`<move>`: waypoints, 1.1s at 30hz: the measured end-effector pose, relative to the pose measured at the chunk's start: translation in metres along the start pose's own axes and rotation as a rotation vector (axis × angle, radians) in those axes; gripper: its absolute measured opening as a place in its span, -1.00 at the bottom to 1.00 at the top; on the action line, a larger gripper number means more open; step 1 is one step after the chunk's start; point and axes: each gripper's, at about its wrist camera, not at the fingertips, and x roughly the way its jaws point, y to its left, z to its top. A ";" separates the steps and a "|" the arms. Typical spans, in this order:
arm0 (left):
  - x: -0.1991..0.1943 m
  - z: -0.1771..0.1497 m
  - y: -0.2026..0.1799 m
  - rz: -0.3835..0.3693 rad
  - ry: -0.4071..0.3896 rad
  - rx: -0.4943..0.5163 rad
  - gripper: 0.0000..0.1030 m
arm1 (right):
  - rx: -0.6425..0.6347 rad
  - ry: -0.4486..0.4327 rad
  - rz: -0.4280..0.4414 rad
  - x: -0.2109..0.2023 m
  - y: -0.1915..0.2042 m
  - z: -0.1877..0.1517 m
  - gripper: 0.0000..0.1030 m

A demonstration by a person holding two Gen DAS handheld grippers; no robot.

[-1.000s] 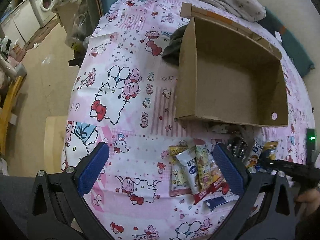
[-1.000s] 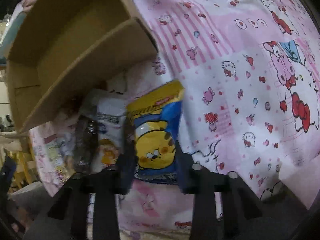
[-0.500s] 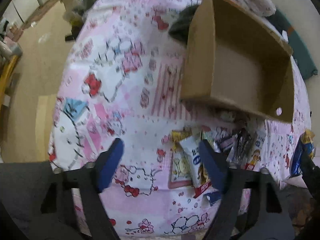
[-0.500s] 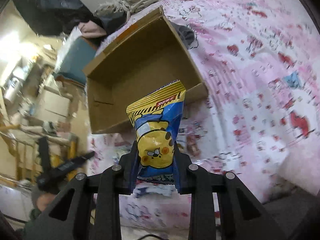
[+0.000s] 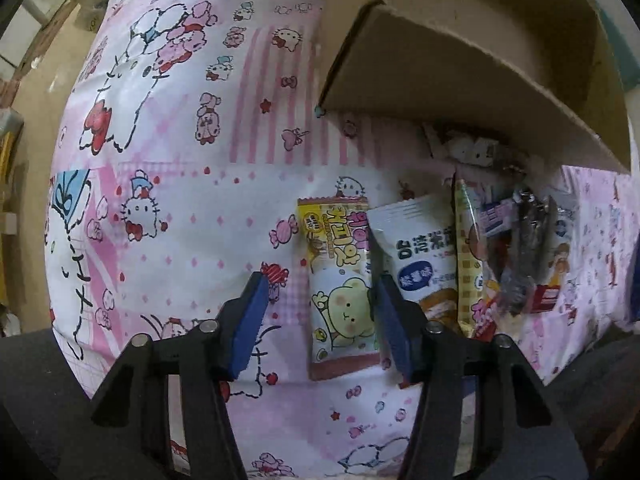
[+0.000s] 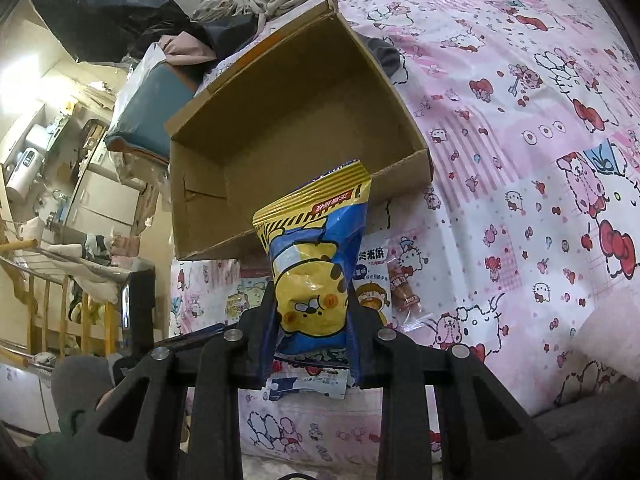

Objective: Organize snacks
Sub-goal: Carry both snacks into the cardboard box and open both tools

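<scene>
My right gripper (image 6: 312, 312) clamps the blue chip bag (image 6: 316, 264), bound for the cardboard box (image 6: 208, 184) at upper left; my left gripper (image 5: 320, 312), jaws closing, straddles the bear snack packet (image 5: 340, 280) without pinching it yet.

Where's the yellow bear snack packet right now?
Left wrist view: the yellow bear packet lies flat on the pink sheet, leftmost of the row, between the closing left tongs.

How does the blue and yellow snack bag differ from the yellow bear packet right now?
The blue and yellow snack bag is lifted off the bedspread, clamped upright in the right gripper; the yellow bear packet lies flat between the closing jaws of the left gripper. The bag looks puffy, the packet long and flat. Both are outside the cardboard box.
</scene>
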 end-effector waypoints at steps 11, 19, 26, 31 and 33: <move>-0.030 -0.014 0.019 0.011 -0.067 -0.020 -0.57 | -0.007 0.004 0.000 0.001 0.004 -0.001 -0.41; -0.078 -0.017 0.024 0.029 -0.199 -0.048 -0.57 | -0.020 -0.009 0.017 -0.009 0.012 -0.003 -0.41; -0.138 -0.002 0.007 -0.012 -0.344 -0.040 -0.57 | -0.021 -0.025 0.052 -0.022 0.030 0.010 -0.41; -0.154 0.032 -0.004 -0.028 -0.398 0.010 -0.57 | -0.039 -0.069 0.060 -0.032 0.046 0.037 -0.41; -0.163 0.045 -0.013 -0.017 -0.413 0.018 -0.57 | -0.042 -0.083 0.056 -0.031 0.051 0.049 -0.41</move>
